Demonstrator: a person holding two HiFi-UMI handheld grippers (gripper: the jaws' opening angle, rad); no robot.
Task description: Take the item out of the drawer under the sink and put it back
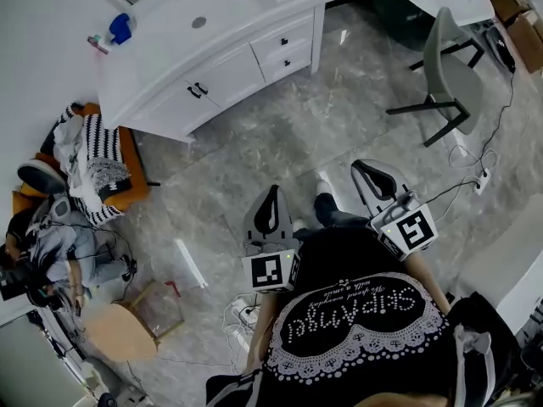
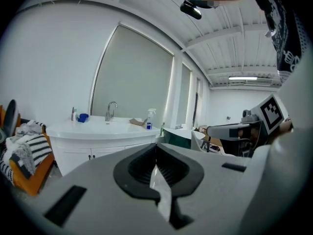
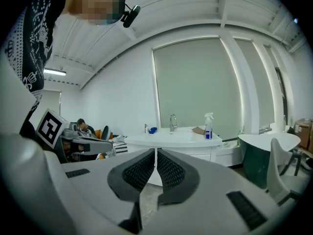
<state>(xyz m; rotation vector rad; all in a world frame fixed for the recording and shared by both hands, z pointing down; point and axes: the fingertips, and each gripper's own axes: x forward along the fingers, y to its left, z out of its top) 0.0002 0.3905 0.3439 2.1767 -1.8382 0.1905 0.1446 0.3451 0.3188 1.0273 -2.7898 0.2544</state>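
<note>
Both grippers are out in front of the person, well short of the white cabinet [image 1: 222, 76] across the marble floor [image 1: 280, 142]. The left gripper [image 1: 271, 200] has its jaws pressed together on nothing, and the right gripper [image 1: 370, 176] is the same: pads meeting, nothing between them. The two drawers [image 1: 285, 49] sit stacked at the cabinet's right end, both closed, so the item is out of sight, presumably inside one of them. Looks like the approach stage, with no handle reached yet. To do this well: close in square to the drawer fronts, not at an angle, and spread one gripper's jaws before arrival. Pinch the small dark handle [image 1: 284, 41] squarely and pull straight out. Keep the other gripper free and ready to reach in. Mind the chair [image 1: 447, 68] off to the right.
</note>
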